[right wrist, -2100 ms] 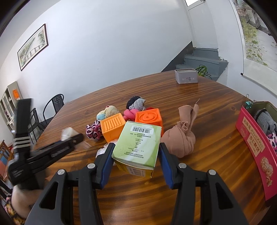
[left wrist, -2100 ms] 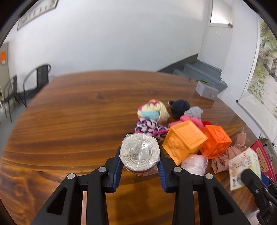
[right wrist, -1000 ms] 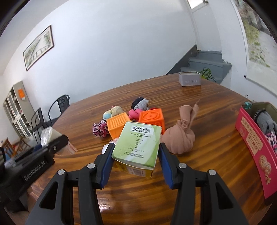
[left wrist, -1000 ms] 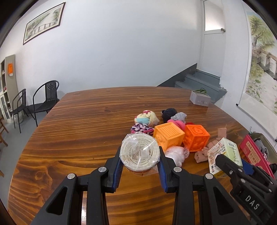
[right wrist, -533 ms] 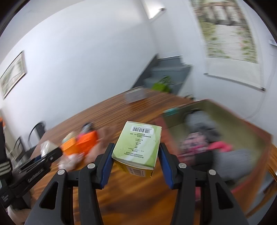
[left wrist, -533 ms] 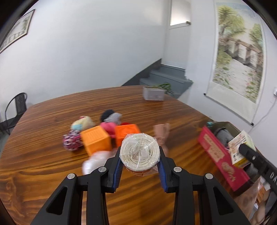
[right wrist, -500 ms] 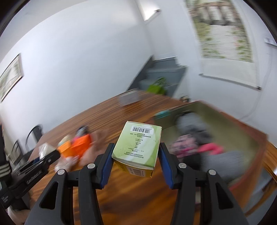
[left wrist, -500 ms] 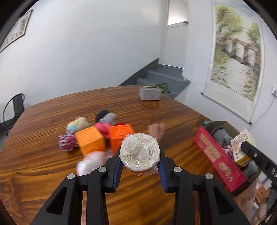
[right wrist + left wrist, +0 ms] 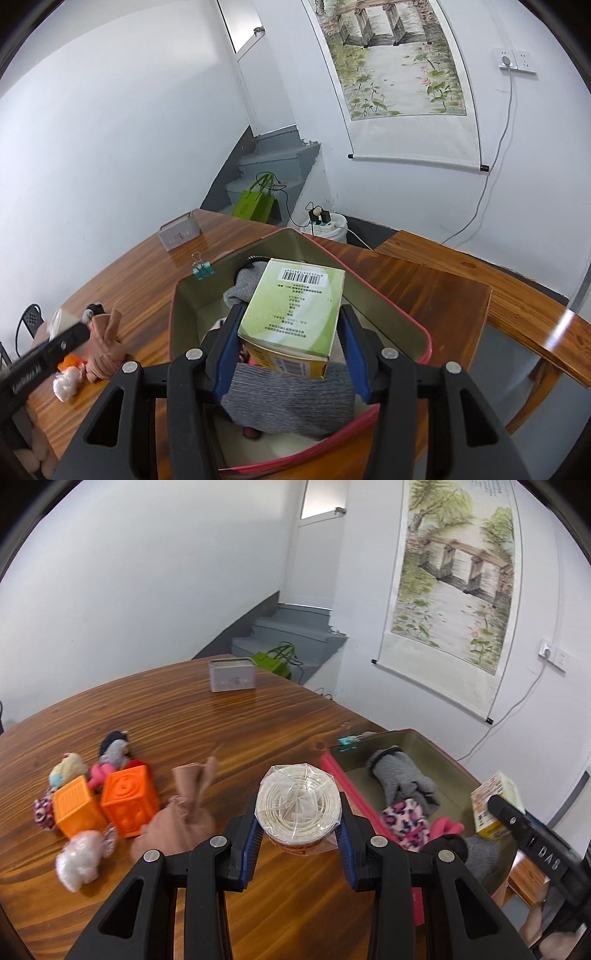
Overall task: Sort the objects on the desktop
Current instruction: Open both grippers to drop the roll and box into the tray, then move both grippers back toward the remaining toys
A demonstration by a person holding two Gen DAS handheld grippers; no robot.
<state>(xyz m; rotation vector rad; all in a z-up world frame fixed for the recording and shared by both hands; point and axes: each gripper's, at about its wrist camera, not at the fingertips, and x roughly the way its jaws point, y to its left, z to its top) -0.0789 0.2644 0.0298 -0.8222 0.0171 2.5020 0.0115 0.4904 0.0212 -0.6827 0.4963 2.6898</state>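
The green carton (image 9: 293,317), clamped in the right gripper (image 9: 291,343), now hangs over the red bin (image 9: 388,314) instead of the table, so dropping it looks next. The left gripper (image 9: 299,834) squeezes one wrapped coil (image 9: 298,802) (two orange cubes (image 9: 129,800) remain outside)

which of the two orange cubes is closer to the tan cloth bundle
The darker orange cube, bearing a round embossed pattern, sits right beside the tan cloth bundle. The lighter, ridged orange cube lies on its far side, away from the bundle.
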